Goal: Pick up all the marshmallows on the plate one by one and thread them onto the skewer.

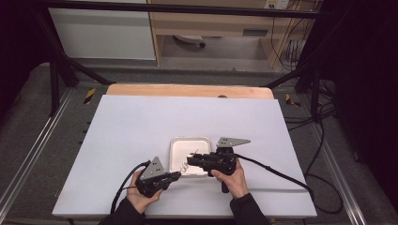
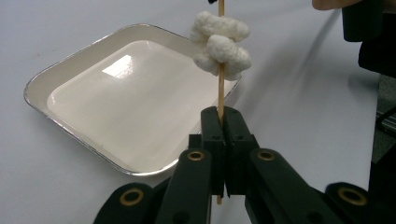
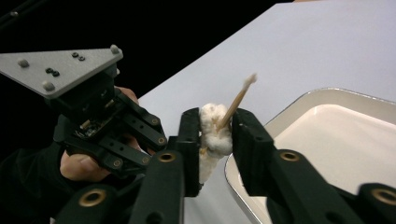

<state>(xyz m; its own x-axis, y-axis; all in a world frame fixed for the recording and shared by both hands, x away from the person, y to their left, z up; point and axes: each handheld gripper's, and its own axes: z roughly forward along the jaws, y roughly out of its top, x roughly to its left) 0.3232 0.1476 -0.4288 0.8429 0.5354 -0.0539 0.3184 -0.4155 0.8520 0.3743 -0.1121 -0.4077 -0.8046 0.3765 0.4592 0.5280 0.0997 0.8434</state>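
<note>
Left tongs (image 2: 223, 122) clamp skewer (image 2: 221, 88); right tongs (image 3: 215, 128) straddle its puffs (image 3: 214, 135).

Lower centre of the left gripper view: a slim, pale wooden skewer (image 2: 221, 93) carrying rough, matt white puffed pieces (image 2: 222, 44). Left of it, a tray (image 2: 74, 135) with a glossy, smooth cream-white face and a bright metallic rim lies on a matt, smooth white table cover (image 2: 56, 28). Bottom edge: matt black plastic jaws with brass-coloured rivets on the left gripper (image 2: 223, 123).
</note>
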